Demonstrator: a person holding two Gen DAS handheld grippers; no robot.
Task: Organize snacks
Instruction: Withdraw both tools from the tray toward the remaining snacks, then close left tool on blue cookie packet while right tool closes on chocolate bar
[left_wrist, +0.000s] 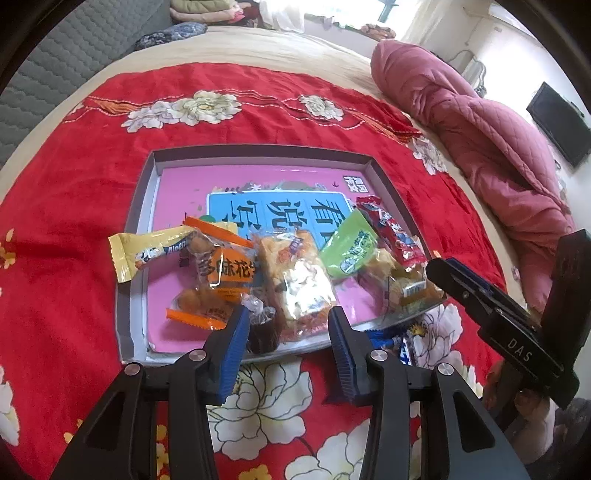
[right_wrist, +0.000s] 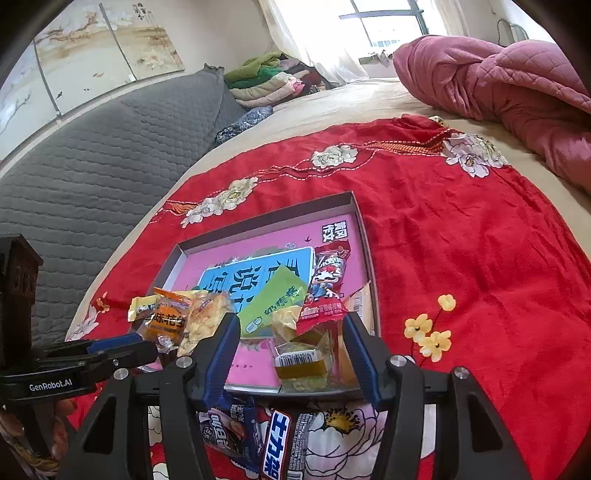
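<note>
one shallow box (left_wrist: 142, 236) with about eight snack packets inside or on its rim, two more wrapped bars (right_wrist: 258, 439) lower centre outside it, two grippers, one red blanket (right_wrist: 461, 240).

Snack packets (left_wrist: 295, 273) crowd the tray's (left_wrist: 258, 155) near half; far half open.
</note>
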